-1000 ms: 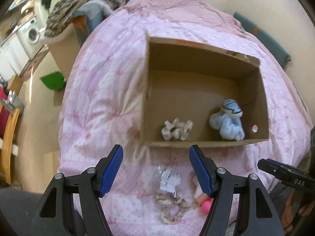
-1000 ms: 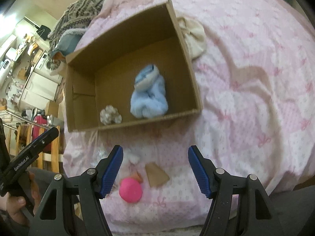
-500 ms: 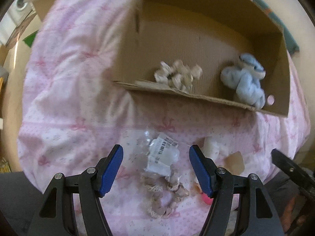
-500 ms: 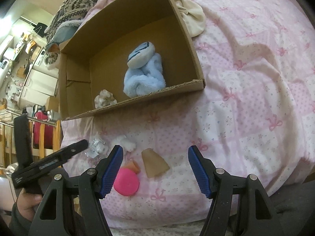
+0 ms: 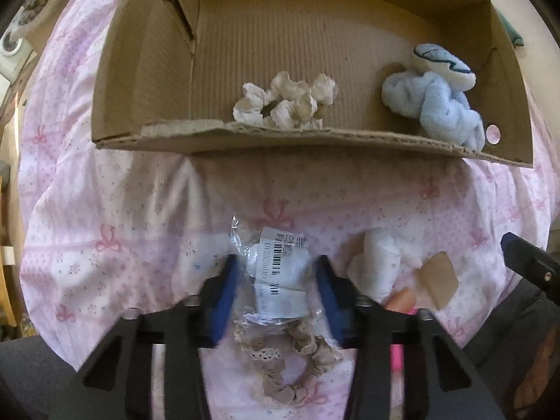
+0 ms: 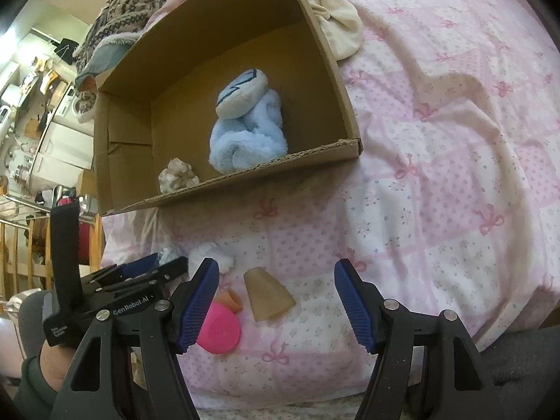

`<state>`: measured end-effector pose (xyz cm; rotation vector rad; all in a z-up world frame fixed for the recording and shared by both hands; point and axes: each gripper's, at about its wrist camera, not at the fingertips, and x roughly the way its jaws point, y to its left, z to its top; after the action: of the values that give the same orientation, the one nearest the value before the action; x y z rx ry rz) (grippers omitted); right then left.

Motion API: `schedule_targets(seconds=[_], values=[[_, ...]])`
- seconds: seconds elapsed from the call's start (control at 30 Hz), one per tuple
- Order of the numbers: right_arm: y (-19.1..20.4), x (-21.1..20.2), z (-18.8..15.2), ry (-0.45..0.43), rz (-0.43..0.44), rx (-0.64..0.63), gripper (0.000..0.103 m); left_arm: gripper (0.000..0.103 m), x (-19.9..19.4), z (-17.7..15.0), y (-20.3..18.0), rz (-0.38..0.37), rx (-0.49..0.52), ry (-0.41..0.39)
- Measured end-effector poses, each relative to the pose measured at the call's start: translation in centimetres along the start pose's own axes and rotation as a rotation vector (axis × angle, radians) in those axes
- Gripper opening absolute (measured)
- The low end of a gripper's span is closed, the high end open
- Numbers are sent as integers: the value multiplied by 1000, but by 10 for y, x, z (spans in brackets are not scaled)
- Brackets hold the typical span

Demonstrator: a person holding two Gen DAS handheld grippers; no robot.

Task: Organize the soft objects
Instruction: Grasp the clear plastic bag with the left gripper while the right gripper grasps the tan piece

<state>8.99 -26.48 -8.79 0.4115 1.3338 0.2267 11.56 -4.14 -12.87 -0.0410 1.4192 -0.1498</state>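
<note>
Pink bow-print bed carrying everything; cardboard box lying open toward the middle of the bed, near wall facing the front edge

Already inside the box, by the look of it: blue plush slipper bundled against the near wall toward the right corner, and cream scrunchie against the same wall nearer the middle. Roughly a third done, judging by the count

Still out on the bed between box and front edge: white fluffy piece, tan cone-shaped pad, pink round puff with a small orange bit touching it, beige lace scrunchie, and clear packet with barcode label lying just above that scrunchie

Cream cloth bunched outside the box's far right corner; part of the job or not, cannot tell

Left claw low over the bed, pads closing in on either side of the packet, blurred, narrow gaps showing, so not yet clenched on it; probably the next item for the box

Right claw spread wide and grasping nothing, hovering near the front edge with the tan pad and pink puff between its pads
</note>
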Motion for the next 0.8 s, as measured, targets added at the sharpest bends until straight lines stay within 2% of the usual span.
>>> schedule_targets(seconds=[0.2, 0.37, 0.47, 0.63, 0.67, 0.7, 0.8], values=[[1, 2, 0, 5, 5, 0, 72, 35, -44, 0, 8, -38, -21, -85], [3, 5, -2, 29, 39, -8, 72, 35, -77, -13, 18, -71, -36, -116], [7, 10, -5, 59, 53, -31, 72, 35, -85, -27, 26, -65, -43, -122], [20, 21, -12, 97, 7, -102, 72, 35, -81, -40, 39, -54, -87, -131], [23, 25, -13, 106, -8, -119, 69, 35, -78, -41, 39, -42, -95, -136], [26, 28, -14, 116, -21, -135, 61, 35, -75, -40, 37, -27, -105, -139], [34, 36, -16, 136, -47, -170, 57, 35, -73, -39, 36, -30, -111, -143]])
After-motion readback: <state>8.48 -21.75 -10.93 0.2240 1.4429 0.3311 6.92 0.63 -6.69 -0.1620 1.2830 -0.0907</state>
